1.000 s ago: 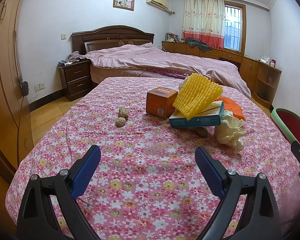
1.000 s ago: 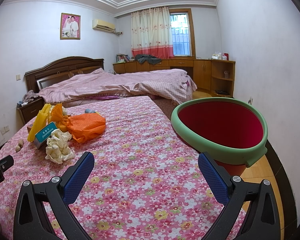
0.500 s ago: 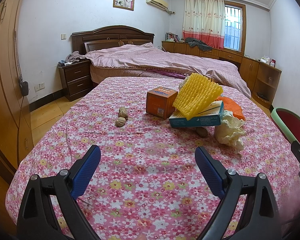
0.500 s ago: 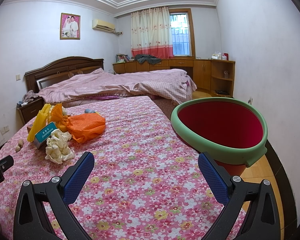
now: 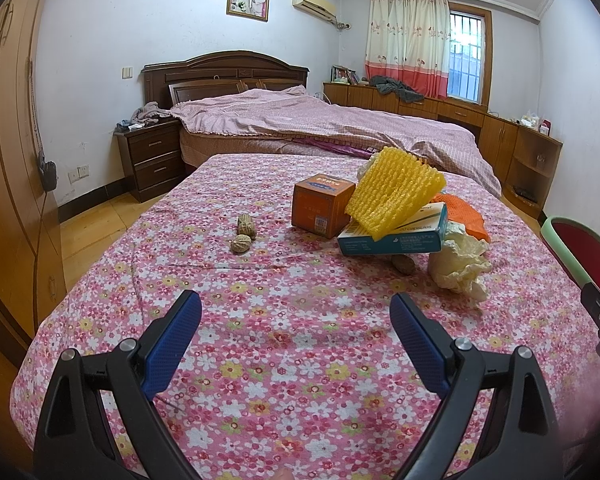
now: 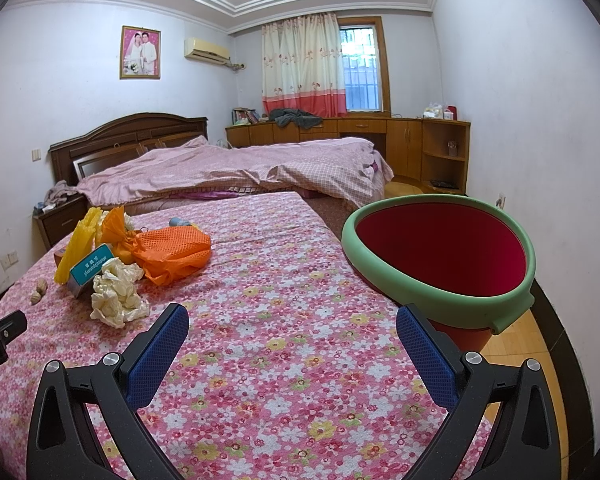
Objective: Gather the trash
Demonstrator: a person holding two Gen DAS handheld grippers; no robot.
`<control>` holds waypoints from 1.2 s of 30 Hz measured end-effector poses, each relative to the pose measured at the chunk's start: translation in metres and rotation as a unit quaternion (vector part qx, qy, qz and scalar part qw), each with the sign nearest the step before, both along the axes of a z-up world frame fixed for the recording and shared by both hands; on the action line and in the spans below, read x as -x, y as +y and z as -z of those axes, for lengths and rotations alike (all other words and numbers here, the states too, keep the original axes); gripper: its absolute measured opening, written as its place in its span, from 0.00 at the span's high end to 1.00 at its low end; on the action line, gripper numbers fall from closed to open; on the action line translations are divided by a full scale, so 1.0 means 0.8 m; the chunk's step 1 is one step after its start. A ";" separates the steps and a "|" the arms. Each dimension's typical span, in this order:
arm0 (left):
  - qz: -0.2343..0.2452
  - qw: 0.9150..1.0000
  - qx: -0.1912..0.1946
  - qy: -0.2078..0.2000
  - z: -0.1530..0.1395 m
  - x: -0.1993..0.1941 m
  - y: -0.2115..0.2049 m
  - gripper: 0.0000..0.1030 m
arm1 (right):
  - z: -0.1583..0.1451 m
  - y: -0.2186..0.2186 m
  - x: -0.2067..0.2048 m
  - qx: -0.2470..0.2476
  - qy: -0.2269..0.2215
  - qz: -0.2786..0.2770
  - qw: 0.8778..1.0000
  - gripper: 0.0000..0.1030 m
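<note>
- we find the left gripper (image 5: pixel 296 316) above the floral cloth (image 5: pixel 260 320), fingers wide apart, gripping nothing.
- we find the right gripper (image 6: pixel 292 328) likewise spread and empty.
- trash sits ahead on the cloth: orange box (image 5: pixel 322 204), yellow foam net (image 5: pixel 396 192) on a teal carton (image 5: pixel 396 236), crumpled paper (image 5: pixel 460 264), nut shells (image 5: pixel 244 232).
- the red bin (image 6: pixel 444 256) stands off the cloth's right edge.
</note>
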State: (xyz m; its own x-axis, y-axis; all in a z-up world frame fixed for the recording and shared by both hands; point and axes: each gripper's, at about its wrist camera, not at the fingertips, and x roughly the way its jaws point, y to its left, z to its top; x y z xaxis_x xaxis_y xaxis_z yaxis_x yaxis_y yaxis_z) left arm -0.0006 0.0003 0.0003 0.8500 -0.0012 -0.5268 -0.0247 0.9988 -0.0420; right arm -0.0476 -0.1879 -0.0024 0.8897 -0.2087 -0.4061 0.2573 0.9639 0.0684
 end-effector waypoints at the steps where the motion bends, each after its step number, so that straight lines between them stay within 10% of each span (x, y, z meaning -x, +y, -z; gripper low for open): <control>1: 0.001 1.000 0.000 0.001 0.000 0.000 0.000 0.08 | 0.000 0.000 0.000 0.000 0.001 0.000 1.000 0.00; 36: 0.051 0.997 -0.021 0.045 -0.070 -0.127 0.008 0.08 | -0.069 0.003 -0.077 -0.064 0.078 -0.082 0.992 0.00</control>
